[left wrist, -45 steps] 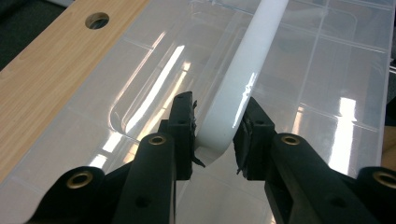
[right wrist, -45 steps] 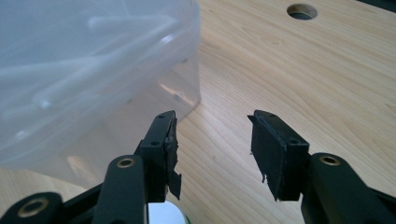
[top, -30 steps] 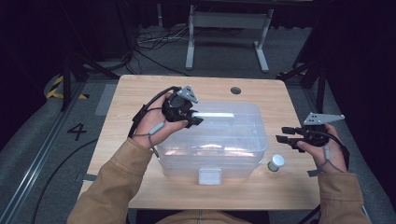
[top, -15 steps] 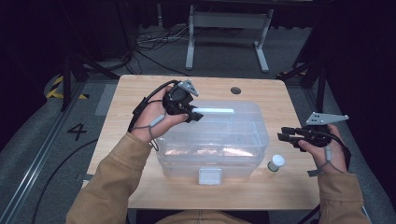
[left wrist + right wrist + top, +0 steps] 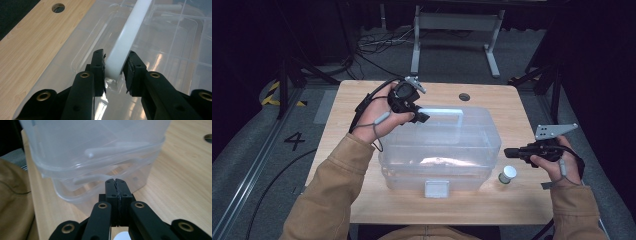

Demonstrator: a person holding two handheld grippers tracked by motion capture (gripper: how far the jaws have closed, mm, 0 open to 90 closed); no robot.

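A clear plastic box point(image 5: 439, 150) with a deep clear lid stands mid-table. On top, its white handle point(image 5: 443, 111) is swung up off the lid. My left gripper point(image 5: 419, 116) is shut on the handle's left end. In the left gripper view the jaws point(image 5: 115, 56) squeeze the white bar point(image 5: 130, 32) above the lid. My right gripper point(image 5: 508, 151) hovers shut with nothing in it just off the box's right side. In the right gripper view its tips point(image 5: 115, 182) point at the box wall point(image 5: 100, 157).
A small jar with a white cap point(image 5: 507, 174) stands on the wooden table point(image 5: 357, 105), right of the box and below my right gripper. A pale latch point(image 5: 436, 188) sits on the box's front. A cable hole point(image 5: 464, 96) lies behind the box.
My left gripper has risen and shifted toward the far edge with the handle, which has swung up off the lid. The right gripper has barely moved.
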